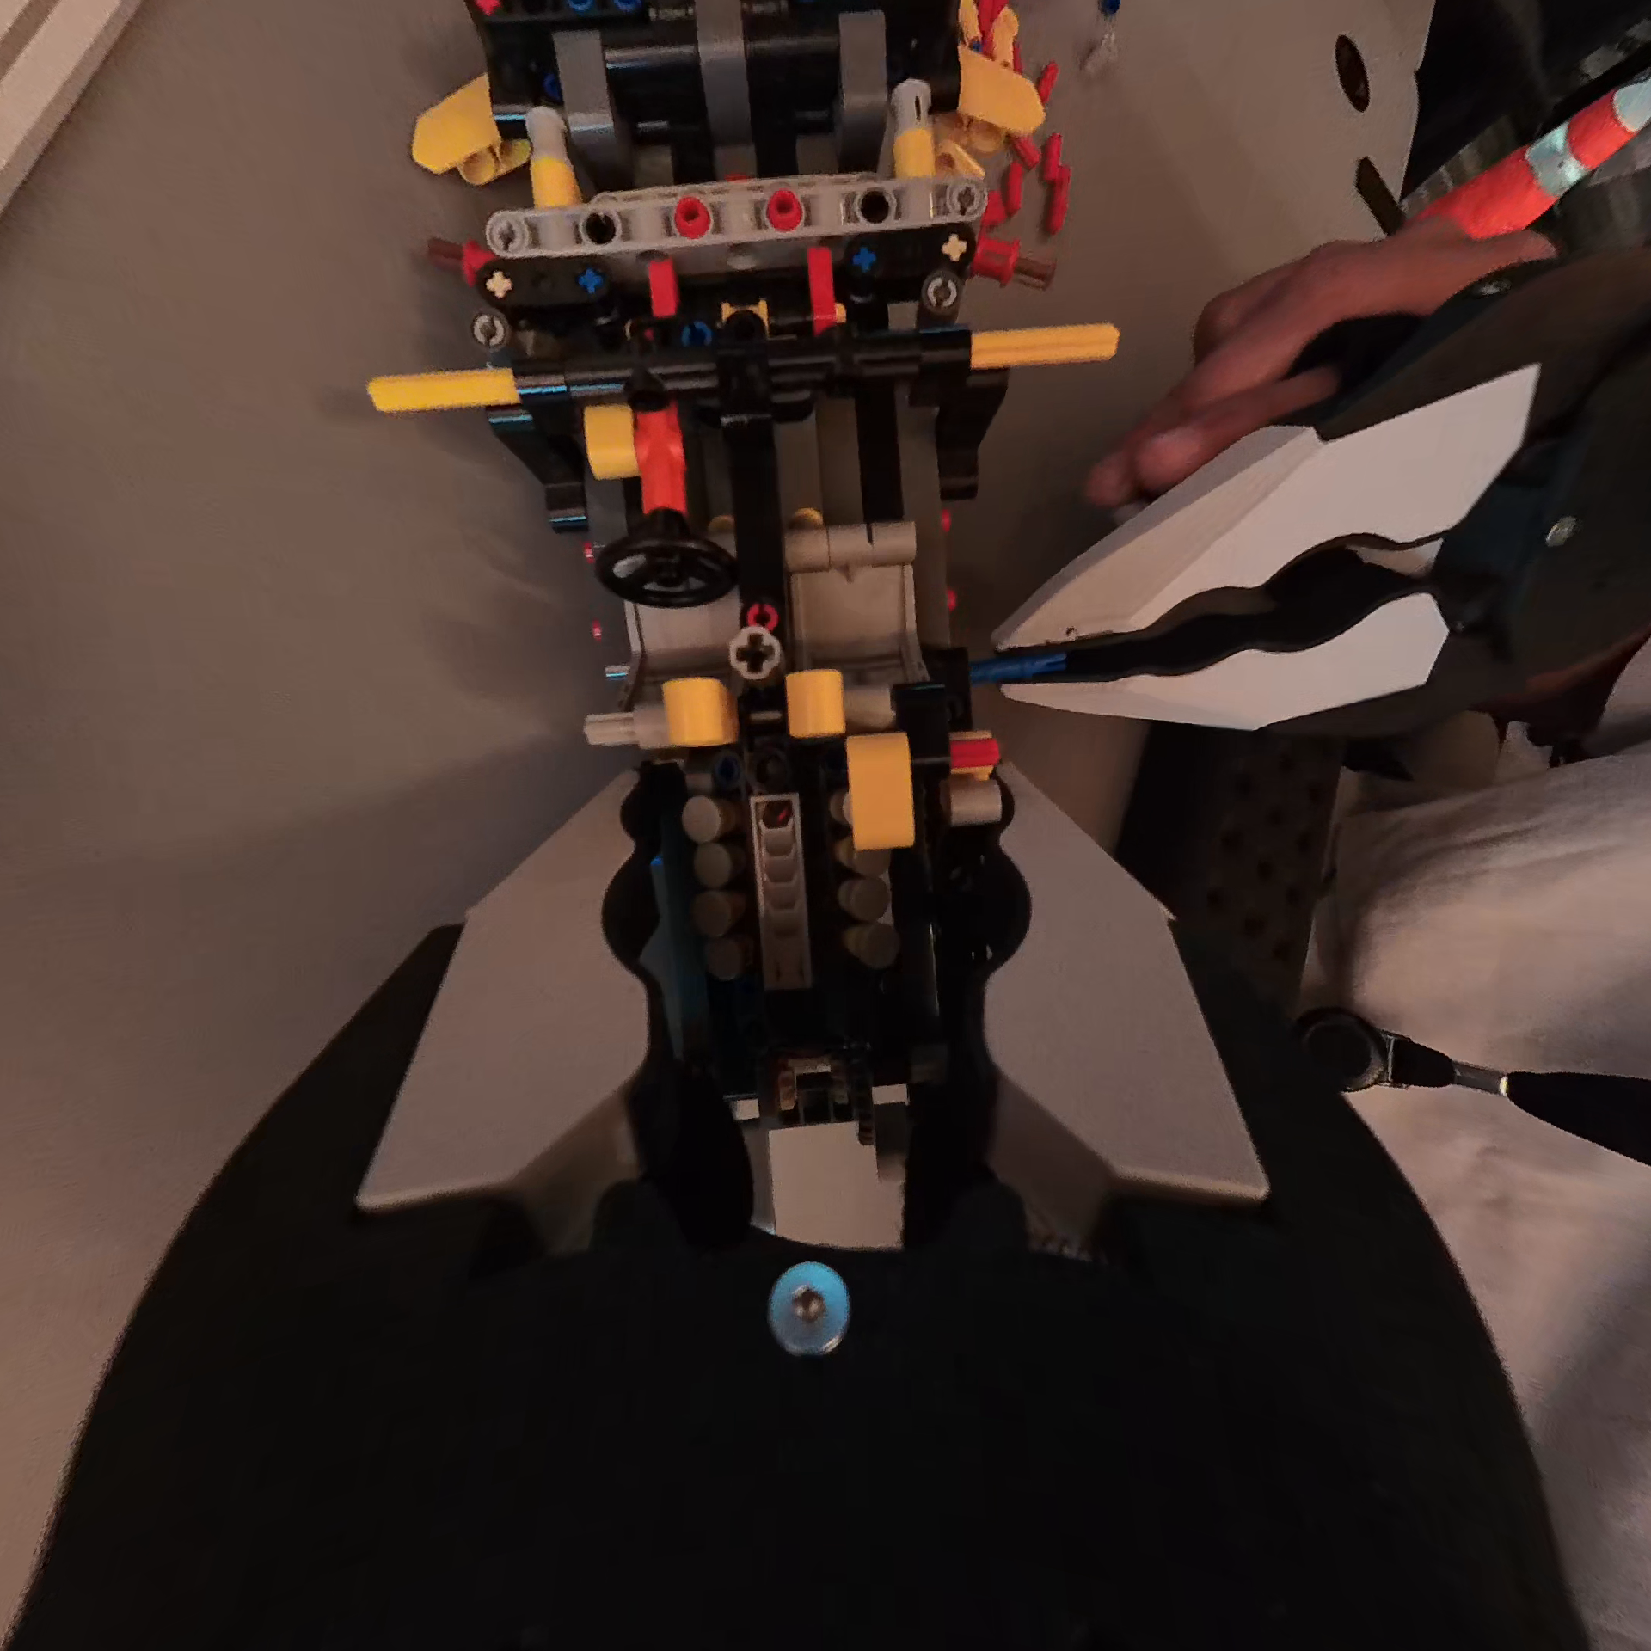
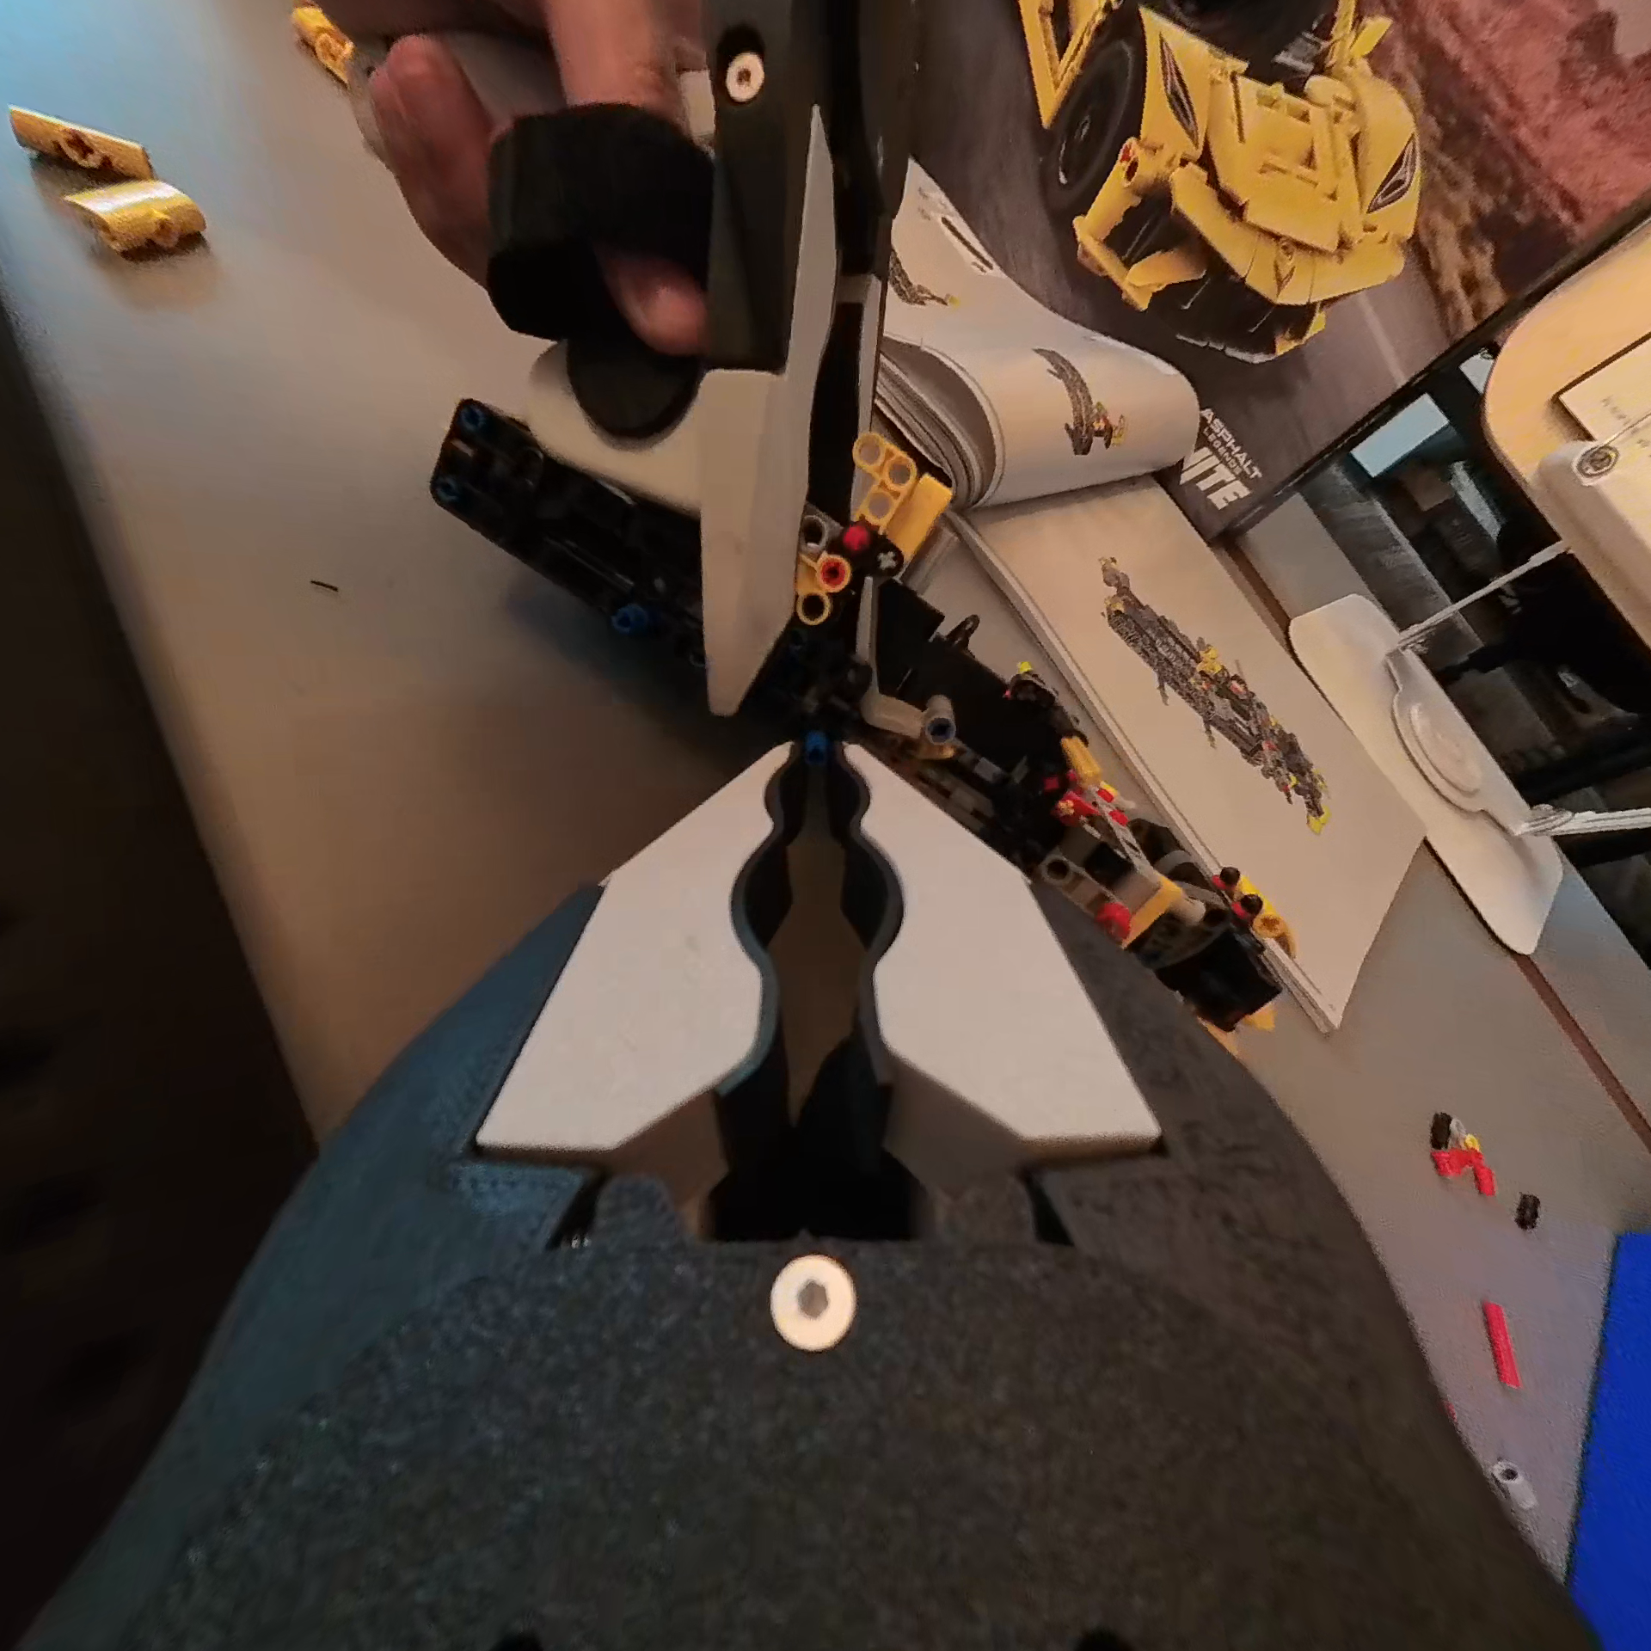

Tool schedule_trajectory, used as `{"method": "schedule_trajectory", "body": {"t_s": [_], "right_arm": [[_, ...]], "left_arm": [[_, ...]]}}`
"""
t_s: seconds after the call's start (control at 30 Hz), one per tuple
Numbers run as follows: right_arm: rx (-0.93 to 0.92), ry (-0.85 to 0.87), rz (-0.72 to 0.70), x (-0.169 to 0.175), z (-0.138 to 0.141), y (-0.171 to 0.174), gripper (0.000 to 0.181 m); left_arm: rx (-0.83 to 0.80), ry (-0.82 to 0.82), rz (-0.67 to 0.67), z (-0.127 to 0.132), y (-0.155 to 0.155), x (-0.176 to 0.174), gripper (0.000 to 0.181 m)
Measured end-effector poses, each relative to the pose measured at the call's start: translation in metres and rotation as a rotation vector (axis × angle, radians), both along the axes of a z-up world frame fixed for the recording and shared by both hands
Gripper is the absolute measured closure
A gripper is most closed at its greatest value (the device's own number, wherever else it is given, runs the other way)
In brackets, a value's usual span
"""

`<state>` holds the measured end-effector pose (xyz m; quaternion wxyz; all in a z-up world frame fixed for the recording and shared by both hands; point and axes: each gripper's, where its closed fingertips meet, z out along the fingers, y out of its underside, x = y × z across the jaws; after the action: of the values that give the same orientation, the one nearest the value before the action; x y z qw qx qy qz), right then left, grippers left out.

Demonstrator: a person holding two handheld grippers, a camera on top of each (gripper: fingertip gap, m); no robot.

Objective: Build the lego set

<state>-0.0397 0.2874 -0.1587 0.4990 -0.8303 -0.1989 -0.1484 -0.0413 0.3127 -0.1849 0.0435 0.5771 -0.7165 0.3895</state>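
Grey surface (image 2: pixel 357 804) carried an open instruction booklet (image 2: pixel 1206 715) and loose pieces. Left gripper (image 1: pixel 808 893) was clamped around the near end of the car chassis (image 1: pixel 750 429), holding it steady. Right gripper (image 2: pixel 817 759) pinched a blue pin (image 2: pixel 815 743) at the chassis's right flank. Judged best practice: align the pin squarely with its hole, then press straight in while the left gripper braces.

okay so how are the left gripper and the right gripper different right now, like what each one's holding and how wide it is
The left gripper is spread wide around the rear of the car chassis; the right gripper is nearly closed on a small blue pin. The left grips from behind along the chassis; the right comes in from its side, pin tip at the frame. Both have white fingers with wavy black pads.
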Motion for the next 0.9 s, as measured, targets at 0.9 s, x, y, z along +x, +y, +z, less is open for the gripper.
{"method": "schedule_trajectory", "body": {"t_s": [0.9], "right_arm": [[0.030,-0.107,-0.093,0.0041,0.0040,0.0002,0.177]], "left_arm": [[-0.139,0.010,-0.019,0.0052,0.0004,0.0046,0.108]]}}
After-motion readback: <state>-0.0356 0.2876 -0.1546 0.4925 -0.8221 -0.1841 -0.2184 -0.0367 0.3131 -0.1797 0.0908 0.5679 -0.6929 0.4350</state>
